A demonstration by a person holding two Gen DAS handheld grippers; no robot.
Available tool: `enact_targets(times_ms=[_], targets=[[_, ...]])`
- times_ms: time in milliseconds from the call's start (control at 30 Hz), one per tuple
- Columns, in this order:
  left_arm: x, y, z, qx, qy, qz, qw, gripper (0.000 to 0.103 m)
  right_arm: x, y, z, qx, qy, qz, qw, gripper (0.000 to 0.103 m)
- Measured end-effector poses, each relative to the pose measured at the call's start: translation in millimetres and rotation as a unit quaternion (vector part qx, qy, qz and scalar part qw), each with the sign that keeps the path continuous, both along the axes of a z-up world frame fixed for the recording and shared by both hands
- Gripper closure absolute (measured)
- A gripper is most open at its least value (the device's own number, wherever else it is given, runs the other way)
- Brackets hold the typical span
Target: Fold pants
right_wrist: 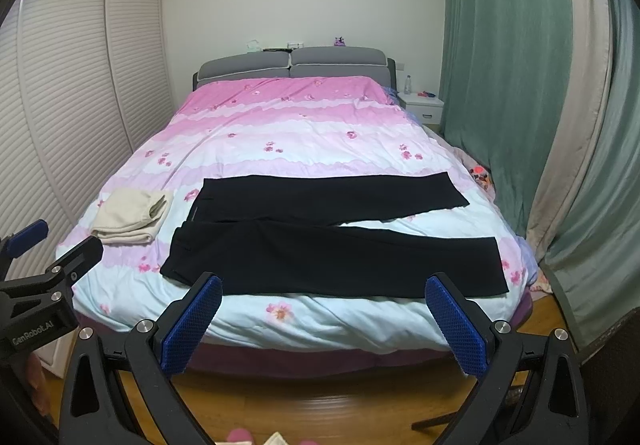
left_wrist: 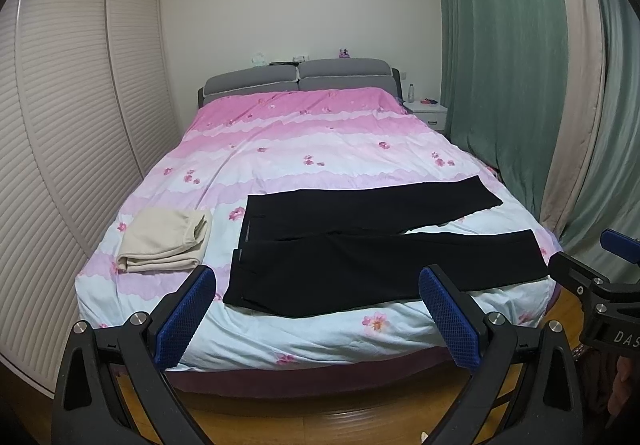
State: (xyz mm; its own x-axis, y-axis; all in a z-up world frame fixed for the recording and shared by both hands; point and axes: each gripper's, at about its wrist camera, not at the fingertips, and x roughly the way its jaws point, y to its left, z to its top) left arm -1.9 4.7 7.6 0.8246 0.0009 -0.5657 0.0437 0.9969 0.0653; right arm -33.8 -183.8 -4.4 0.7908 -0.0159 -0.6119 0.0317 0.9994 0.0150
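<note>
Black pants [left_wrist: 360, 245] lie spread flat across the foot of the bed, waist to the left, both legs running right; they also show in the right wrist view [right_wrist: 328, 237]. My left gripper [left_wrist: 318, 285] is open and empty, held above the floor in front of the bed's foot edge, short of the pants. My right gripper [right_wrist: 324, 293] is open and empty too, level with it, to its right. Each gripper shows at the edge of the other's view.
A folded cream garment [left_wrist: 164, 241] lies left of the pants on the pink floral duvet [left_wrist: 300, 141]. Louvred wardrobe doors [left_wrist: 72, 125] stand at left, green curtains [left_wrist: 508, 65] at right, a white nightstand [left_wrist: 428, 113] by the headboard. Wooden floor lies below.
</note>
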Motion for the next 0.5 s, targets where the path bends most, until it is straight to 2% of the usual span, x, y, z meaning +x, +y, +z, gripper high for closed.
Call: enact_targets(times_ms=[500], targets=[[2.3,3.2,3.3,-0.001,-0.005,-0.005,1.0000,0.000,2.1,1.7,1.3,-0.001,-0.002,0.001,1.000,0.000]])
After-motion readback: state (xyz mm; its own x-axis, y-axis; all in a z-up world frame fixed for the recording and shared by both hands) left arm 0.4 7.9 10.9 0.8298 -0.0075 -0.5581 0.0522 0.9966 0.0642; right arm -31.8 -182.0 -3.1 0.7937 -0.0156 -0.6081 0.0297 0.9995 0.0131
